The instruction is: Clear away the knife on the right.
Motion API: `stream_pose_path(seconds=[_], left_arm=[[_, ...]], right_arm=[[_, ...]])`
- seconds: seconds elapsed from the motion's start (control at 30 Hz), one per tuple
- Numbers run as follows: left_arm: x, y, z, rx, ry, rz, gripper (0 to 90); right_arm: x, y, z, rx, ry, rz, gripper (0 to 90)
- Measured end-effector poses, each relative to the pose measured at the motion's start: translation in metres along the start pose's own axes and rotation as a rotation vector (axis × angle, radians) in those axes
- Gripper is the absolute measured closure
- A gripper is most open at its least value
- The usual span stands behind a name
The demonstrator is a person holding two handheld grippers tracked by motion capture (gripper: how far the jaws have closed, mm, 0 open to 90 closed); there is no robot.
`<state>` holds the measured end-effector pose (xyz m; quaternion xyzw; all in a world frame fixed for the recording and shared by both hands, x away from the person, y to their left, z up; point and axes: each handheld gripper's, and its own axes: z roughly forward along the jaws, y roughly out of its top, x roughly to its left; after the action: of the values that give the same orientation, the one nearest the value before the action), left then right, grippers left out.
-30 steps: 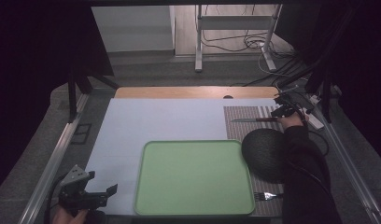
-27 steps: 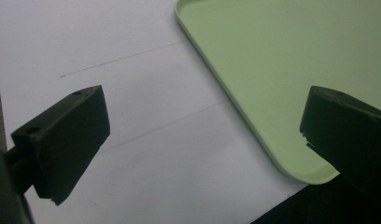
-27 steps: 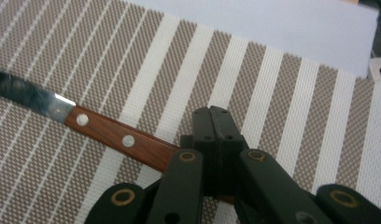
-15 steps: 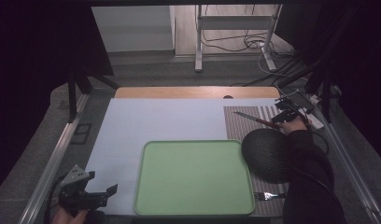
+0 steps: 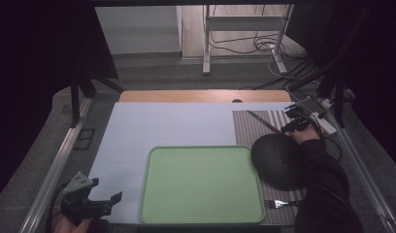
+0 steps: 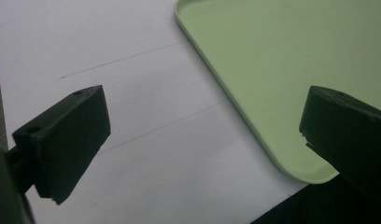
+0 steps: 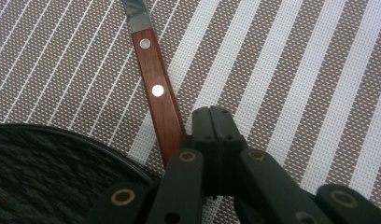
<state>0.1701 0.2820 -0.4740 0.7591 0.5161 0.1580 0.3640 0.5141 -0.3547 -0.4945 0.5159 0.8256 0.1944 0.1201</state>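
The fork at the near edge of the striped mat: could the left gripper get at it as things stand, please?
Probably not directly. The left gripper sits open at the table's near left corner, and the green tray lies between it and the fork, with the person's right sleeve right beside the fork.

Knife [image 7: 153, 79] blade cut off by the top edge of the right gripper view, handle end hidden under the right gripper [image 7: 212, 122], can't tell whether it's pinched or just beside; fork [image 5: 278, 203] handle hidden under the sleeve [image 5: 327, 194] at the placemat's [image 5: 249, 127] near edge.
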Motion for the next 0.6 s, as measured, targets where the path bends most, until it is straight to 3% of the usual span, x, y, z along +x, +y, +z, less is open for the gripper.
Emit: stream_pose_path(seconds=[0.13,0.27,0.6], left_arm=[[0.000,0.000,0.000,0.000,0.000,0.000,1.9],[0.000,0.000,0.000,0.000,0.000,0.000,2.0],[-0.001,0.000,0.000,-0.002,0.000,0.003,2.1]], right_arm=[[-0.001,0.001,-0.002,-0.006,-0.006,0.013,89.1],[0.001,0.005,-0.008,-0.052,-0.003,0.026,82.9],[0.016,0.016,-0.011,-0.078,0.005,0.001,45.6]])
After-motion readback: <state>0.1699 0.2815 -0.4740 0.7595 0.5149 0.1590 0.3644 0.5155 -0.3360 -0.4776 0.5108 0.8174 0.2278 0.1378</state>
